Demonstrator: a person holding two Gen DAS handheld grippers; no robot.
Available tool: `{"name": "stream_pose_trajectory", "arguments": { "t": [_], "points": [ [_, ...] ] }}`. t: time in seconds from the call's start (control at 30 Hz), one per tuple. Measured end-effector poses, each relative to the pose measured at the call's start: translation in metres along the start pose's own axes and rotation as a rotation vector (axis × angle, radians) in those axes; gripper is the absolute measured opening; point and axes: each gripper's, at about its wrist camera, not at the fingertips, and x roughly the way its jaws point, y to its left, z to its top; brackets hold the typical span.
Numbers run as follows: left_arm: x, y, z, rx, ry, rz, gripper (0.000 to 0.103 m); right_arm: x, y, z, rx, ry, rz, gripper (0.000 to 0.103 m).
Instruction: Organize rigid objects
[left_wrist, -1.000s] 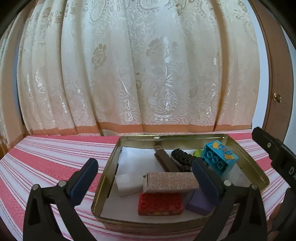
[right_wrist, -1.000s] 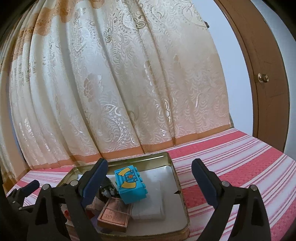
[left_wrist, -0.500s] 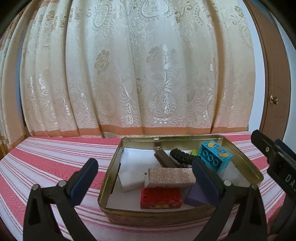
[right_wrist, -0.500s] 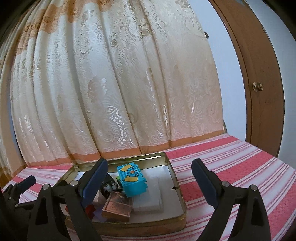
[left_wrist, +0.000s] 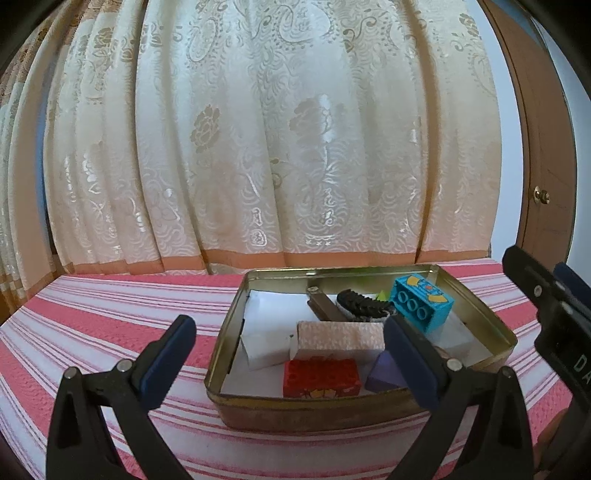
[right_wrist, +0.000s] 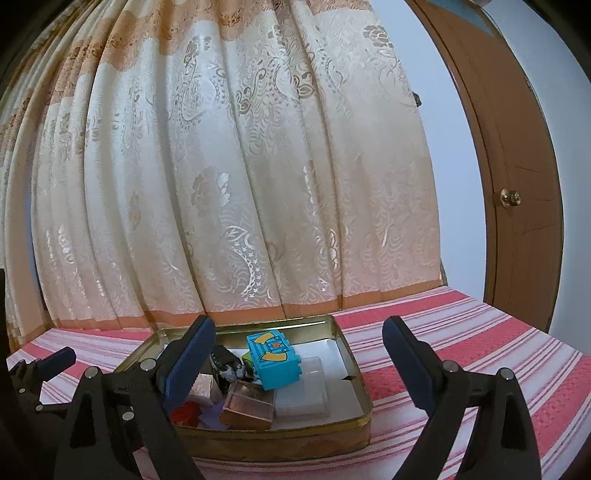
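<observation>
A shallow gold tin sits on the striped cloth and holds several small pieces: a blue toy brick, a red brick, a pink patterned box, a purple piece, a black treaded piece and a clear plastic case. My left gripper hangs open just short of the tin's near wall, with nothing between its fingers. My right gripper is open too, to the right of the tin and level with it; it also shows in the left wrist view.
A pink-and-white striped cloth covers the surface on all sides of the tin. A cream patterned curtain hangs along the far edge. A brown door with a brass knob stands at the right.
Both grippers have drawn back from the tin, which now looks smaller and lower in both views. Both stay open. Nothing in the tin has moved.
</observation>
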Motion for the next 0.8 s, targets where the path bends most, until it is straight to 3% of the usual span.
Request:
{"name": "stream_pose_trajectory", "arguments": {
  "t": [0.37, 0.8],
  "points": [
    [-0.01, 0.002, -0.002, -0.003, -0.005, 0.003, 0.103, -0.019, 0.011, -0.001, -0.044, -0.034, -0.01, 0.102],
    [-0.017, -0.002, -0.005, 0.005, -0.023, 0.004, 0.103, -0.022, 0.013, -0.005, -0.059, -0.013, -0.018, 0.102]
  ]
}}
